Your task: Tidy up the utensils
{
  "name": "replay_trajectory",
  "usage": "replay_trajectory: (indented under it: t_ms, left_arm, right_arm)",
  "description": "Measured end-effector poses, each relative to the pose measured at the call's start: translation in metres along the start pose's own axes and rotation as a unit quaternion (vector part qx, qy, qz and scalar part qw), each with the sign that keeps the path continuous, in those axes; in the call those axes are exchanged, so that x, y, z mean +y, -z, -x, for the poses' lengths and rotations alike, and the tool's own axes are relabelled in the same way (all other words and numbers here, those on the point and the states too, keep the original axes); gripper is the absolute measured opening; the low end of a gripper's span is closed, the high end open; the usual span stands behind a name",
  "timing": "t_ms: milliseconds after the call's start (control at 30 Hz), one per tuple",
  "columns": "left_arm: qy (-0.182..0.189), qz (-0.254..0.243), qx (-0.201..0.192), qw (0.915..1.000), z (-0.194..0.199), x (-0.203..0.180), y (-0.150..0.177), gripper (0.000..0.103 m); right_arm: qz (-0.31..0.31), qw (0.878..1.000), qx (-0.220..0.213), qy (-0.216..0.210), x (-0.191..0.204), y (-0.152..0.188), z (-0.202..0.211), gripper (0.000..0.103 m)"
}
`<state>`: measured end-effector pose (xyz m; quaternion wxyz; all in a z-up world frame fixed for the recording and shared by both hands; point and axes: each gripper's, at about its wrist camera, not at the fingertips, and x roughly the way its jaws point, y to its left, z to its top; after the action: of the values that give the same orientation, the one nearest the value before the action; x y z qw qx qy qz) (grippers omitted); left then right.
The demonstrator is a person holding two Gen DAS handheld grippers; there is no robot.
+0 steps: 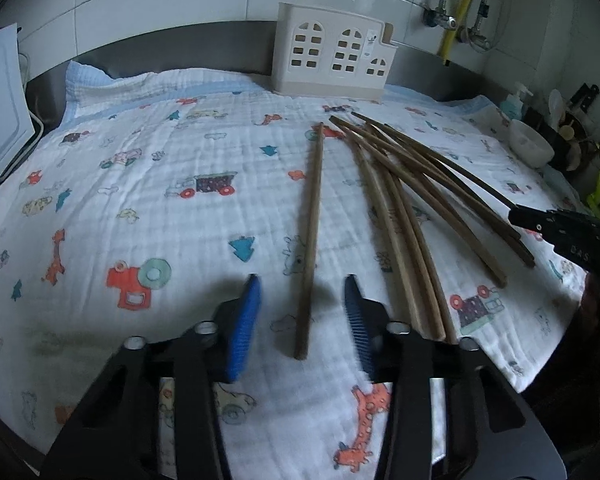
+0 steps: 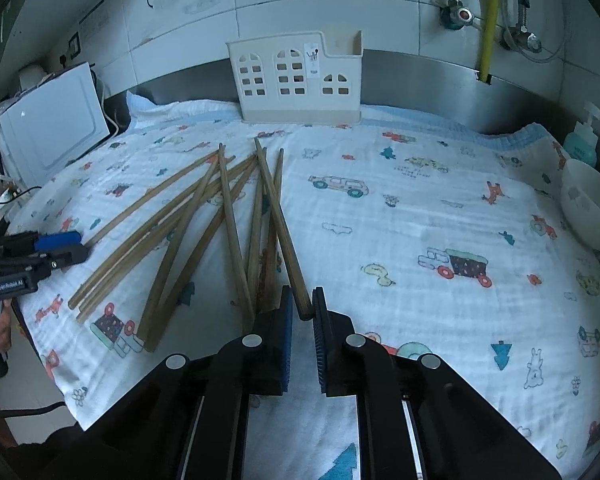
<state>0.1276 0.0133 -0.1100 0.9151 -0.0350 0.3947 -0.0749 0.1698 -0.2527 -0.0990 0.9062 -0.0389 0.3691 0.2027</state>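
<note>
We are seeing our left gripper [image 1: 304, 312] straddling a lone chopstick [image 1: 311, 236] at lower centre, pads not touching it, our right gripper [image 2: 302, 308] pinching one chopstick's [image 2: 280, 216] end, remaining chopsticks [image 2: 172, 232] fanning out centre-left on the printed cloth [image 2: 420, 208], the cream holder [image 2: 296, 80] standing at top centre
</note>
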Motion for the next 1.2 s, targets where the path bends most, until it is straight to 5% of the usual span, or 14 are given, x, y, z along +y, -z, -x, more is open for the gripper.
replay_trajectory:
  t_ms: [467,867,1200]
  left_arm:
    - [-0.037,-0.026,-0.022,0.9987,0.003,-0.009,0.008,0.007]
    - [0.005,-0.009,-0.097,0.9953,0.046,-0.008,-0.017,0.005]
    - [0.019,-0.035,-0.145,0.9886,0.064,-0.003,-0.069,0.005]
  right_arm:
    - [-0.005,1.0,-0.029,-0.005,0.016,-0.01,0.025,0.009]
    - [0.002,0.995,-0.095,-0.003,0.039,-0.045,0.075,0.007]
    - [0.025,0.992,-0.122,-0.015,0.046,-0.107,0.087,0.007]
